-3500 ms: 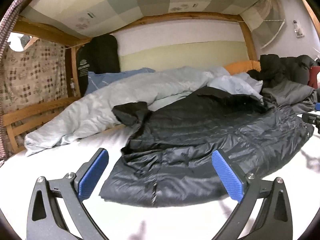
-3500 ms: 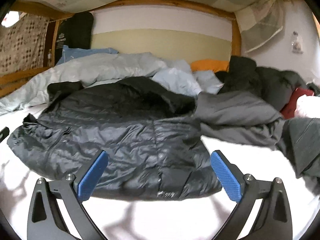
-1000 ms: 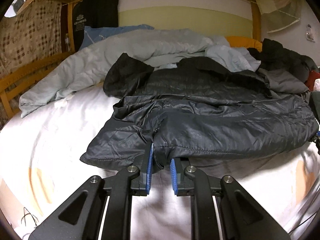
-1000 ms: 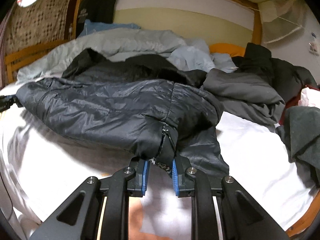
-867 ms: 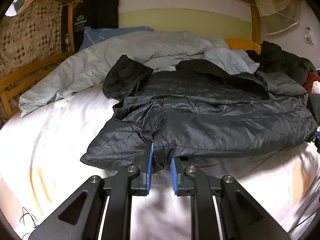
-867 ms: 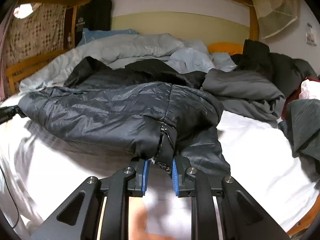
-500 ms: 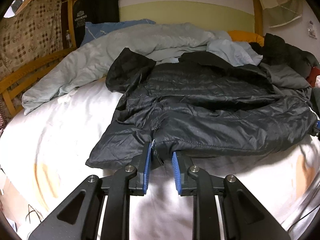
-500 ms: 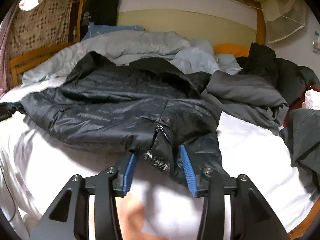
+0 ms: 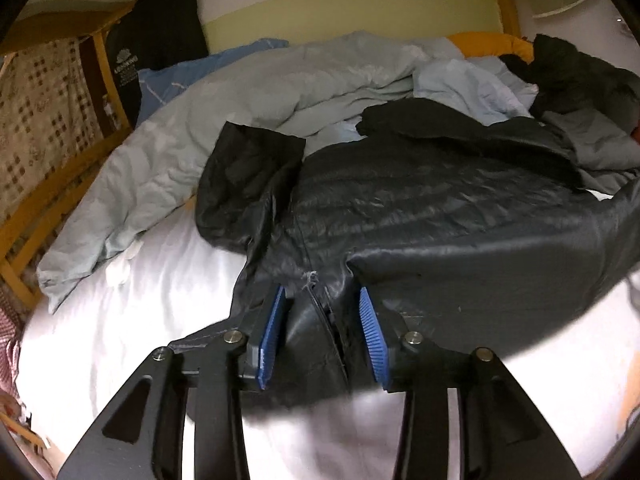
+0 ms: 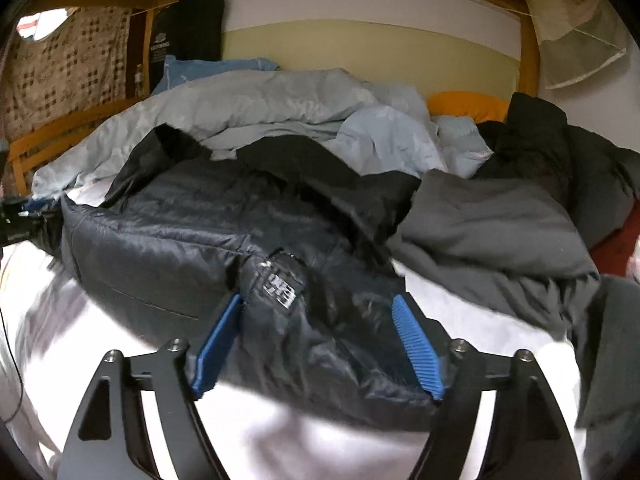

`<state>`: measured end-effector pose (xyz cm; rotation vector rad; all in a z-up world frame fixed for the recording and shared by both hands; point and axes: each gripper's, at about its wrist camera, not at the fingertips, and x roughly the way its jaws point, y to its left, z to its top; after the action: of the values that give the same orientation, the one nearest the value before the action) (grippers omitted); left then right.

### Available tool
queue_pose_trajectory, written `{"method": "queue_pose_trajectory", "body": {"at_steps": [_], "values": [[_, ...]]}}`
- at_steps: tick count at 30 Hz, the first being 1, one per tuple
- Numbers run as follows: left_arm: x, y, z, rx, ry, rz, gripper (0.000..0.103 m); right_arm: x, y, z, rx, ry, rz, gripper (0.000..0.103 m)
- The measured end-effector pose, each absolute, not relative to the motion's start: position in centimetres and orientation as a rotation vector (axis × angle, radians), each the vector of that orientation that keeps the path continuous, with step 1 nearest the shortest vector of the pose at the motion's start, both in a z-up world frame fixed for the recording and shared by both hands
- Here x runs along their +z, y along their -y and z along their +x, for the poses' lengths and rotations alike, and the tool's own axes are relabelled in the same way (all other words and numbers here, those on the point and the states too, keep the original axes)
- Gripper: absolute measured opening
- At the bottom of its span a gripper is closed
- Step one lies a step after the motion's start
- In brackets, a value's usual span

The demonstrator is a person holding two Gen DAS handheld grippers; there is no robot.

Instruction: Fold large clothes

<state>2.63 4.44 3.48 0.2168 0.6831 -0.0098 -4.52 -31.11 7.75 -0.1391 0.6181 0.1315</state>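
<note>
A dark puffer jacket (image 9: 440, 216) lies spread across the white bed sheet (image 9: 168, 280), folded over on itself along its near edge. My left gripper (image 9: 320, 320) is open, with the jacket's near left hem and zipper lying loose between its blue pads (image 9: 272, 332). In the right wrist view the same jacket (image 10: 192, 216) fills the middle. My right gripper (image 10: 316, 336) is open wide, and the near right hem with a white-printed label (image 10: 282, 284) lies between its fingers. One sleeve (image 9: 248, 184) sticks out at the far left.
A light grey duvet (image 9: 224, 112) is bunched behind the jacket. A pile of dark and grey clothes (image 10: 500, 216) sits at the right. A wooden bed rail (image 9: 40, 208) runs along the left. The other gripper (image 10: 24, 224) shows at the left edge of the right wrist view.
Both grippers were shut on the jacket's near hem and holding it up; now both have opened and the hem has dropped onto the sheet. The right opened first and wider.
</note>
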Motion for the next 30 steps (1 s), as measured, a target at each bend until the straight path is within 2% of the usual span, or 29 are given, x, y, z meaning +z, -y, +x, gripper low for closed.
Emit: {"method": "queue_pose_trajectory", "body": {"at_steps": [8,14,19,21,24,25,26,27,28,29,30], "values": [[1.4,-4.9,9.8,0.003,-0.713,0.163,0.045,8.1,30.8,0.9,0.036,-0.559,-0.180,0.086],[-1.9,-5.6,12.8,-0.004,-0.738,0.140,0.047,5.6,32.5,4.0,-0.079,-0.538,-0.163,0.089],[-2.7,-6.2,12.3,-0.034,-0.696,0.123,0.059,3.6,35.8,4.9,-0.042,-0.594,-0.004,0.090],[-1.5,-6.5,11.0,0.009,-0.659,0.131,0.061,3.9,36.4,4.4,-0.086,-0.576,0.003,0.090],[1.4,-7.3,8.2,0.018,-0.560,0.118,0.071,5.4,37.2,3.0,-0.095,-0.531,0.029,0.089],[2.4,-7.5,7.5,0.013,-0.537,0.114,0.071,6.1,37.5,2.4,-0.084,-0.508,0.041,0.086],[3.1,-7.8,6.9,0.012,-0.519,0.109,0.071,6.9,37.6,1.6,-0.063,-0.481,0.050,0.071],[3.7,-8.2,6.3,0.012,-0.499,0.098,0.071,7.6,37.6,1.1,-0.035,-0.461,0.050,0.051],[4.0,-8.6,5.8,0.007,-0.485,0.086,0.069,8.2,37.5,0.6,-0.015,-0.449,0.046,0.043],[4.1,-9.0,5.5,-0.012,-0.480,0.072,0.062,8.6,37.3,0.2,-0.003,-0.439,0.045,0.033],[3.9,-9.3,5.4,-0.038,-0.493,0.058,0.038,9.0,37.1,-0.3,0.013,-0.420,0.050,0.032]]}}
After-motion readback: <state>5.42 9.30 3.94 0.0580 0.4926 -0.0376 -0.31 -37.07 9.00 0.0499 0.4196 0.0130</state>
